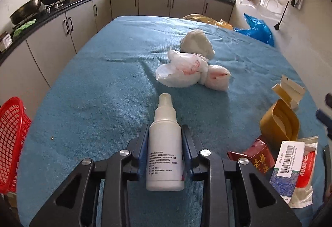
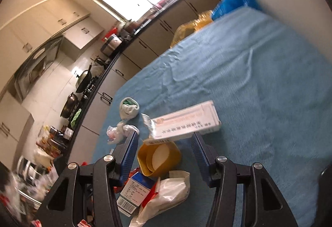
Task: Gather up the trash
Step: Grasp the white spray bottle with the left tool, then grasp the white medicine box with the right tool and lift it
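Observation:
A white spray bottle (image 1: 164,156) lies lengthwise between the blue pads of my left gripper (image 1: 165,129), nozzle pointing away; the gripper is shut on it above the blue tablecloth (image 1: 103,92). In the right wrist view my right gripper (image 2: 165,140) stands open over a heap of trash. An open yellow carton (image 2: 159,156) lies below the gap between its fingers, which do not touch it. A long white box (image 2: 186,121) lies just beyond the fingertips. Near the camera are a blue barcoded box (image 2: 134,191) and a plastic wrapper (image 2: 170,191).
Crumpled white plastic bags (image 1: 186,71) and a white wad (image 1: 197,44) lie mid-table. A red basket (image 1: 10,140) stands off the table's left edge. The yellow carton (image 1: 280,123), a red packet (image 1: 259,156) and a barcoded box (image 1: 286,173) crowd the right. Counters and cabinets ring the room.

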